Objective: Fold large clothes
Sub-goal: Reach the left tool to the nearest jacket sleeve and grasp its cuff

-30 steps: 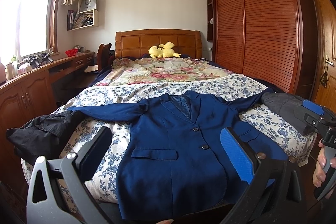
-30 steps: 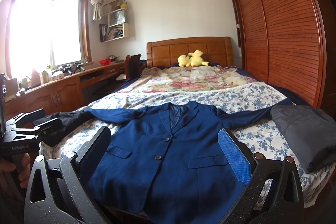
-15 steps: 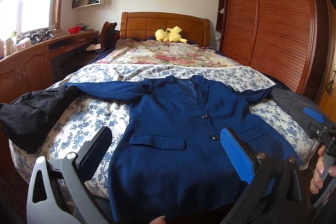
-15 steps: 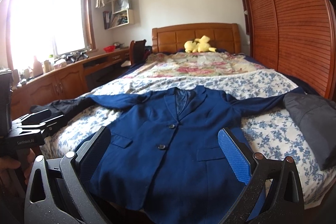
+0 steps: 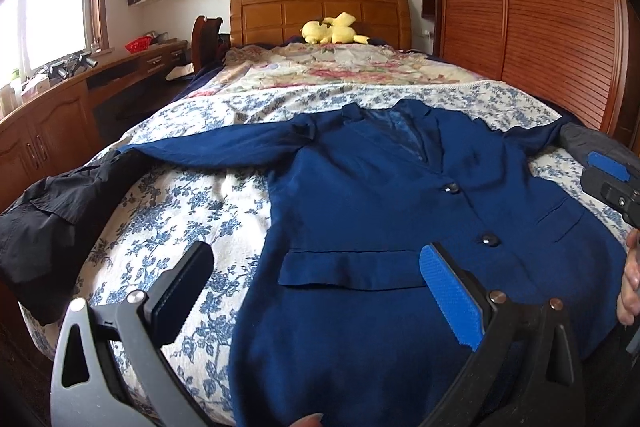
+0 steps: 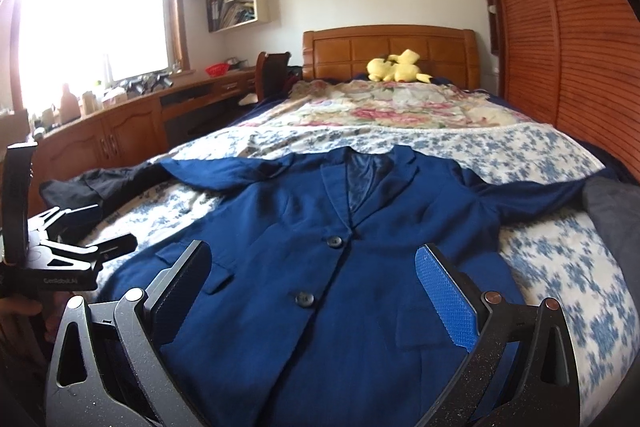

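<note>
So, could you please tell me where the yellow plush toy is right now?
In both wrist views the yellow plush toy lies at the far end of the bed, against the wooden headboard, well beyond the navy blazer.

A navy blue jacket (image 5: 380,211) fills the frame's centre, lying flat and face up. It is buttoned, sleeves spread toward left and right edges.

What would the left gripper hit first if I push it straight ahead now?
Most likely the blue jacket spread on the bed: the open left gripper points at its lower front near the pocket flap, though depth is unclear.
</note>
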The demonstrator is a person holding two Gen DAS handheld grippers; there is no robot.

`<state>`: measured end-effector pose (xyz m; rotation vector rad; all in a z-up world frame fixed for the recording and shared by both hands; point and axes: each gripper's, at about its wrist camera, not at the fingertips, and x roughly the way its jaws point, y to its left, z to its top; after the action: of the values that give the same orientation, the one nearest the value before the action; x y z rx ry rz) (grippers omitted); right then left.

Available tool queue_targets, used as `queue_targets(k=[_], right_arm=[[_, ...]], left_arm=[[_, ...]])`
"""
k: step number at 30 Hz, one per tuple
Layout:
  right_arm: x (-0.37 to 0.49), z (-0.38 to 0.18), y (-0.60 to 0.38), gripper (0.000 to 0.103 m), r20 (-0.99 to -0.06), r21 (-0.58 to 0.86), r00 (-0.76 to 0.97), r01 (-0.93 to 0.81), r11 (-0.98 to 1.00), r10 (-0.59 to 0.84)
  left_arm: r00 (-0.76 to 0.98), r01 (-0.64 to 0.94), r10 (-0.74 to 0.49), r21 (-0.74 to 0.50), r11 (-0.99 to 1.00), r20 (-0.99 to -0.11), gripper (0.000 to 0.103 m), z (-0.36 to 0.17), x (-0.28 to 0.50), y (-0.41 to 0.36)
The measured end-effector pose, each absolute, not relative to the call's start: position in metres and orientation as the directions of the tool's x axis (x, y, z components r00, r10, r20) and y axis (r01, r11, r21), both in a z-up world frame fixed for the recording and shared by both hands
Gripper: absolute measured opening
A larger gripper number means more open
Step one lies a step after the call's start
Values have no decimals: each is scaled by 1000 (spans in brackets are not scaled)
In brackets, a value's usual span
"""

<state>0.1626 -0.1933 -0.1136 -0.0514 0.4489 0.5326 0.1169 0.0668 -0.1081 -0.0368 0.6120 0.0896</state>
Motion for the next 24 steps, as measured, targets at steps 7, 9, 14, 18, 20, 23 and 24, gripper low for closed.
queue_targets(k=[7, 9, 14, 18, 20, 23, 24], right_arm=[[225, -133, -142, 103, -467, 53, 706, -578, 814, 532], [240, -139, -128, 103, -476, 44, 691, -599, 799, 544], [268, -160, -108, 103, -509, 51, 645, -638, 769, 569], [276, -184, -99, 103, -565, 57, 599, -658, 751, 568], [277, -186, -99, 103, -573, 65, 588, -662, 747, 571], [281, -190, -100, 103, -582, 79, 577, -661, 747, 573], [283, -191, -99, 103, -586, 82, 575, -659, 748, 571]], left_arm=[[774, -118, 71, -34, 992, -629, 103, -123, 143, 104], [761, -137, 91, -22, 990, -642, 103, -125, 150, 115], [726, -165, 114, -10, 986, -678, 103, -131, 168, 143], [708, -167, 98, -32, 985, -699, 103, -134, 184, 168], [712, -166, 71, -69, 984, -698, 103, -136, 193, 182], [708, -177, 52, -106, 979, -705, 103, -138, 212, 202], [708, -182, 58, -102, 978, -704, 103, -138, 219, 209]])
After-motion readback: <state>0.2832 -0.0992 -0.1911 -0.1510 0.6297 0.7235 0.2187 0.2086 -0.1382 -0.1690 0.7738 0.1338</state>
